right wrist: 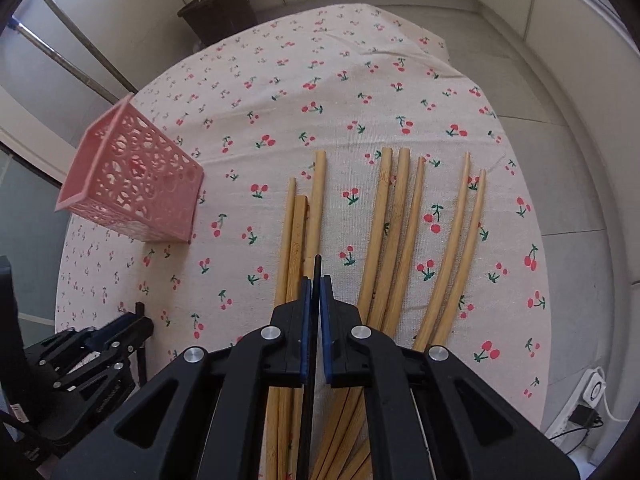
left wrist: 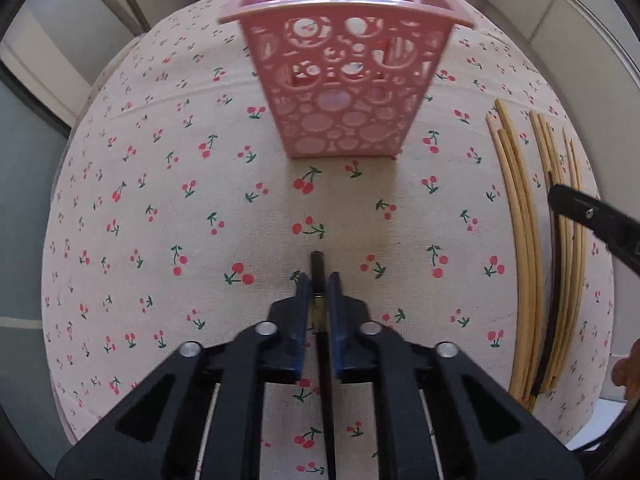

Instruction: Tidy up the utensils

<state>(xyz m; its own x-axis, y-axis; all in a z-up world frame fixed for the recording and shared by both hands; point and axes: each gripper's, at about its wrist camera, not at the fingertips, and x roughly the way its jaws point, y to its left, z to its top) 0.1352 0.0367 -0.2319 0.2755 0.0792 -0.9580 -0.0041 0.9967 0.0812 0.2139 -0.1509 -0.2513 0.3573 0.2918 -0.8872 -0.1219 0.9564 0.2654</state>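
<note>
Spread across a round table, a cream tablecloth (left wrist: 168, 208) printed with small red cherries and green stems, creased faintly across its far half. Behind it in the right wrist view, pale wall panels and a dark woven bin (right wrist: 218, 10) standing on the floor past the table's far edge. Upright on the cloth, a pink plastic basket (left wrist: 344, 80) with a pattern of round cut-outs, wider at the rim than at the base, straight ahead of the left gripper (left wrist: 319, 280) and well apart from it; the same basket off to the left in the right wrist view, clear of the sticks. Laid in a loose fan on the cloth to the basket's right, a batch of pale bamboo chopsticks (right wrist: 394, 232), some touching in pairs, their far tips spread apart. Clamped between the blue pads of the left gripper, a black chopstick (left wrist: 317, 268), its blunt end poking just past the fingertips, above bare cloth. Pinched likewise in the right gripper (right wrist: 316, 280), jaws nearly together, a second thin black chopstick (right wrist: 318, 270), held above the bamboo ones. At the lower right floor edge, a white power strip (right wrist: 594, 390) with a plugged-in cable.
</note>
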